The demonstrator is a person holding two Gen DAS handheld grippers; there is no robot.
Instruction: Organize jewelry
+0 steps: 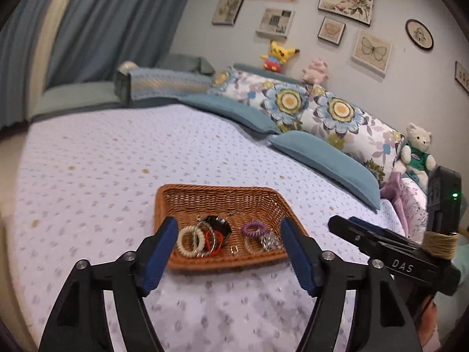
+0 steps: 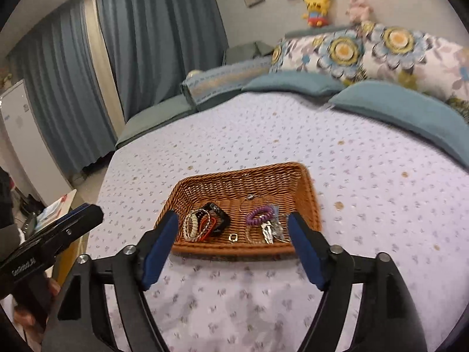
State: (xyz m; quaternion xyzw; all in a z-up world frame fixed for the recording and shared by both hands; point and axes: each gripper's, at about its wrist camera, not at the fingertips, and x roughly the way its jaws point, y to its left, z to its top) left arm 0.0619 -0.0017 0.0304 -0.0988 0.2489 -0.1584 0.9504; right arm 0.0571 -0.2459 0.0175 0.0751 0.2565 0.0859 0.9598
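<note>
A brown wicker basket (image 1: 205,196) sits on the bed and holds jewelry: a cream coil bracelet (image 1: 190,242), a black watch (image 1: 218,224), a purple coil band (image 1: 252,229), a small metal ring (image 1: 233,250) and silver pieces (image 1: 271,243). My left gripper (image 1: 230,252) is open and empty, just in front of the basket's near rim. The basket also shows in the right wrist view (image 2: 234,182), with the purple band (image 2: 259,215) and the watch (image 2: 218,220). My right gripper (image 2: 233,246) is open and empty at the near rim. In the left wrist view it (image 1: 337,224) appears at the right with its fingers closed together.
The bed has a pale dotted cover (image 1: 102,161). Blue and floral pillows (image 1: 307,105) line the headboard side, with a teddy bear (image 1: 417,149) at the right. Blue curtains (image 2: 146,44) hang at the far left. A white cabinet (image 2: 20,135) stands left of the bed.
</note>
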